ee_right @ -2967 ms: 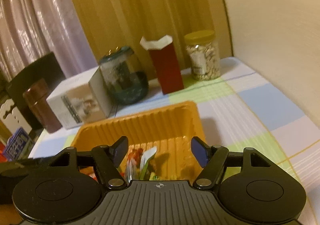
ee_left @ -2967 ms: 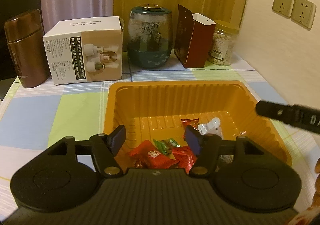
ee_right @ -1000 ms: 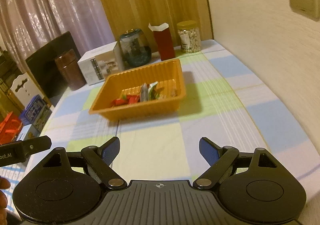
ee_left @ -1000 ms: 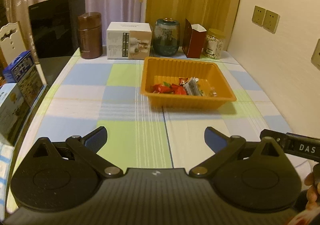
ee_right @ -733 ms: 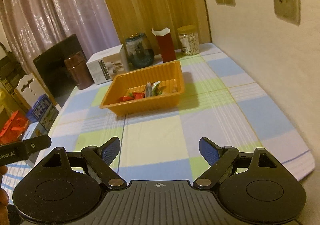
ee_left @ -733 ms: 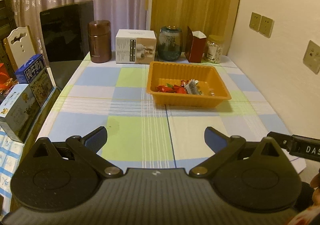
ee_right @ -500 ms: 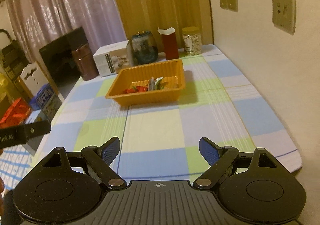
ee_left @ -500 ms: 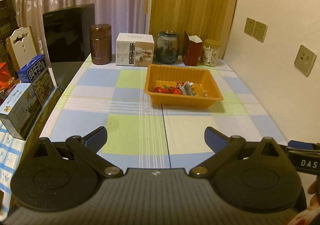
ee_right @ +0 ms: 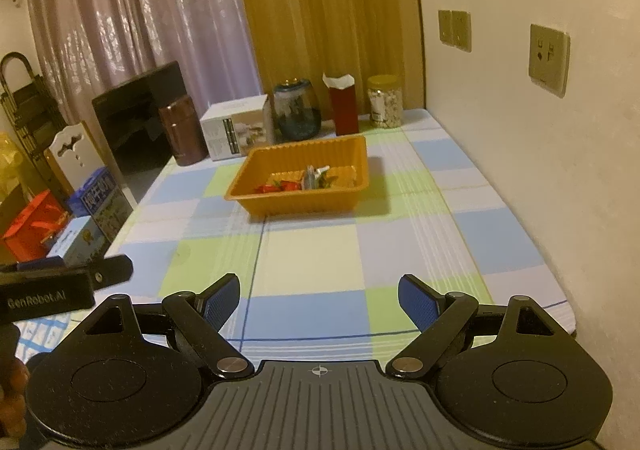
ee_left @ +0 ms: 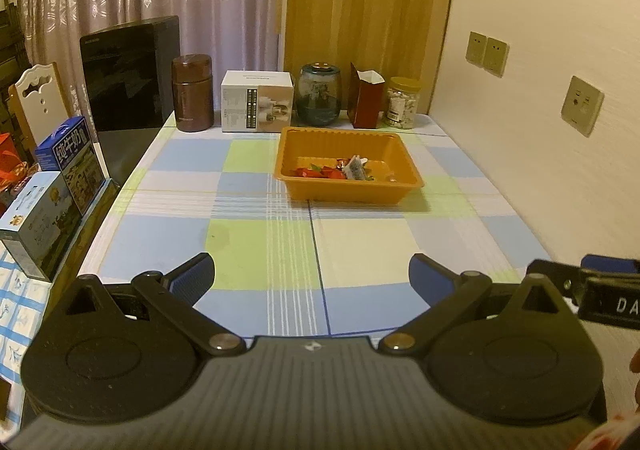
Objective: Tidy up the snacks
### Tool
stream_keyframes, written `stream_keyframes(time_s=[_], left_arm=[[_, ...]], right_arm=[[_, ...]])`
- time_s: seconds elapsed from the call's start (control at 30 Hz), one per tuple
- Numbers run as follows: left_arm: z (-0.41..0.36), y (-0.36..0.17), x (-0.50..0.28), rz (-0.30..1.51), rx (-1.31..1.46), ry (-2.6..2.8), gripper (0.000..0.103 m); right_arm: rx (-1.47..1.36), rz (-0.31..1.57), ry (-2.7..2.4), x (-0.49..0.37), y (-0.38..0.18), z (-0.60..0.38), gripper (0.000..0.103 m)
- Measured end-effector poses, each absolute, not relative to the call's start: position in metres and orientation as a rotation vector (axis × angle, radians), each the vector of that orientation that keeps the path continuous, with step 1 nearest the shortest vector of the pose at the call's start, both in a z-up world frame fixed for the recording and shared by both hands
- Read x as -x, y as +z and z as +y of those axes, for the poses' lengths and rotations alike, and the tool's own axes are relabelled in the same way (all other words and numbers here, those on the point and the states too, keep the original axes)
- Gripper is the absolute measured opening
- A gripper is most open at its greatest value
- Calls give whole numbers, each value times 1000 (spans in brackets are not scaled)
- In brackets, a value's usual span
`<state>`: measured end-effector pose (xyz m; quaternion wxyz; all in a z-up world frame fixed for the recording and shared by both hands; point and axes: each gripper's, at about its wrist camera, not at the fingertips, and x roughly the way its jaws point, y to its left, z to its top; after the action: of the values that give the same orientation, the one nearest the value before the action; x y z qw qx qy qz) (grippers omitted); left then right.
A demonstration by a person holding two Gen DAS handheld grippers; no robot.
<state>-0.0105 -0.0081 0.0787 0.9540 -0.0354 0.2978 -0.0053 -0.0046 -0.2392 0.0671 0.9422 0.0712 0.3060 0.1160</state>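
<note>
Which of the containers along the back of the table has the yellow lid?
The clear jar at the far right end of the row, beside the dark red carton; pale contents show through, and no other container there has a yellow lid.

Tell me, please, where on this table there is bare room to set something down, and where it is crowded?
The checked tablecloth lies bare between the orange tray and the near edge, and left of the tray. A narrower strip runs between tray and wall. The far edge is crowded: brown canister, white box, glass jar, red carton, nut jar.
</note>
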Motion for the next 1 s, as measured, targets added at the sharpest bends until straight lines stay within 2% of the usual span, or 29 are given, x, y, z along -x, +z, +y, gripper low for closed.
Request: stream_keyframes(time_s=[1.0], left_arm=[[-7, 68, 11, 629, 85, -28, 103]], right_arm=[[-128, 631, 250, 5, 58, -233, 86]])
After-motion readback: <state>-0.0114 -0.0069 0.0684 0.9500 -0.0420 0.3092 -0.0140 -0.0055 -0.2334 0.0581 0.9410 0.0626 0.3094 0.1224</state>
